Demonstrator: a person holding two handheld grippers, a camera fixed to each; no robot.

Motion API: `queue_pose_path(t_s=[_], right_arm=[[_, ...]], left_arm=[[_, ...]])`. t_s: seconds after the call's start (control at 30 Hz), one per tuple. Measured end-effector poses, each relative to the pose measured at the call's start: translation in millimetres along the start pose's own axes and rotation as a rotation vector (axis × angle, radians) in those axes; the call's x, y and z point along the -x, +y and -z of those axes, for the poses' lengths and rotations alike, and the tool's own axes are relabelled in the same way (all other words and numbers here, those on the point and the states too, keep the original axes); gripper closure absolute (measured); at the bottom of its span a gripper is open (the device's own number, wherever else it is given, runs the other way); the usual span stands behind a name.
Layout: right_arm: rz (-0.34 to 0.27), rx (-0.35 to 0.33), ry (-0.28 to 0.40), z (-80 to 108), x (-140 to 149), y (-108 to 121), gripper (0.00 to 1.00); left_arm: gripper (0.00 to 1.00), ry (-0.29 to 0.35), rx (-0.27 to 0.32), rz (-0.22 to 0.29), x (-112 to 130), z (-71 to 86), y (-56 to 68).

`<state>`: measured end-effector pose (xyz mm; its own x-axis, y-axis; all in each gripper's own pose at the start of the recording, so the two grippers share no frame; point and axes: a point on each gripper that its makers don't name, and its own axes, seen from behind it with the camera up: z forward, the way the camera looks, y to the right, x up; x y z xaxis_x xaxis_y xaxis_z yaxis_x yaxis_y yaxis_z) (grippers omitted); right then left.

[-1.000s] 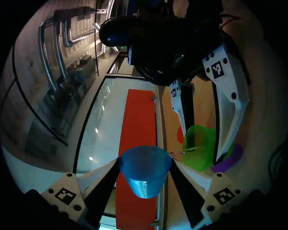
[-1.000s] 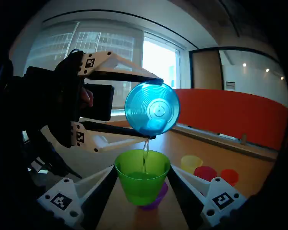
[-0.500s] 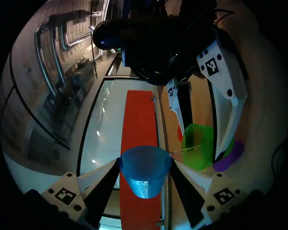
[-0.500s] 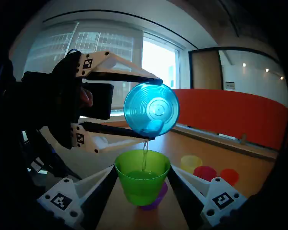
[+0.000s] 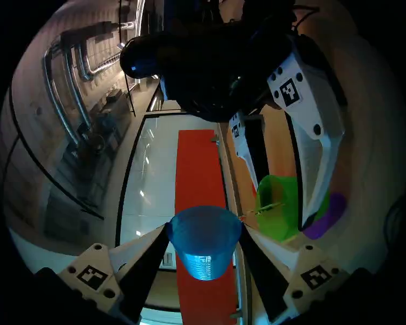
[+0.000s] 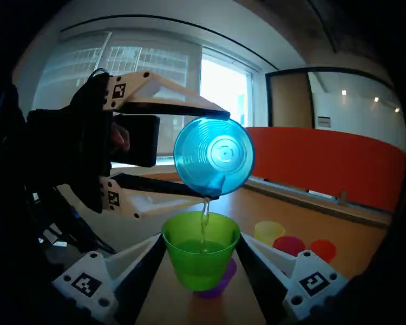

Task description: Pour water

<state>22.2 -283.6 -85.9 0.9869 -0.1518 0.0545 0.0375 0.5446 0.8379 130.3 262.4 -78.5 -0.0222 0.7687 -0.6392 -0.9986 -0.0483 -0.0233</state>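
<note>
Right gripper view: our right hand-held gripper [image 6: 201, 241] clasps the green cup [image 6: 201, 254]; just above it our left hand-held gripper [image 6: 219, 156] grips the tipped blue cup [image 6: 214, 154], water [image 6: 204, 216] streaming down.

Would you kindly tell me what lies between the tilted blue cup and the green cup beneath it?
In the right gripper view, a thin stream of water runs from the blue cup at its lip down into the green cup.

Left gripper view tipped sideways, right gripper view level, both near green cup [image 6: 200, 260]
</note>
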Motion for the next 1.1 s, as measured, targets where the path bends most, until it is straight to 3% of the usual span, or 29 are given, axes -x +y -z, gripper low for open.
queue_pose_path(t_s=[0.2, 0.6, 0.97, 1.1], right_arm=[[0.001, 0.004, 0.002, 0.6, -0.7, 0.9, 0.09], [0.003, 0.004, 0.004, 1.6, -1.9, 0.5, 0.09], [0.007, 0.008, 0.005, 2.2, -4.1, -0.3, 0.09], [0.011, 0.01, 0.008, 2.6, -6.2, -0.3, 0.09]], left_arm=[[0.12, 0.005, -0.002, -0.035, -2.5, -1.4, -0.7], [0.12, 0.007, -0.007, -0.037, -4.2, -0.5, -1.6], [0.12, 0.01, -0.013, 0.014, -4.4, -0.8, -6.0], [0.12, 0.008, -0.015, 0.058, -1.7, -0.8, -10.0]])
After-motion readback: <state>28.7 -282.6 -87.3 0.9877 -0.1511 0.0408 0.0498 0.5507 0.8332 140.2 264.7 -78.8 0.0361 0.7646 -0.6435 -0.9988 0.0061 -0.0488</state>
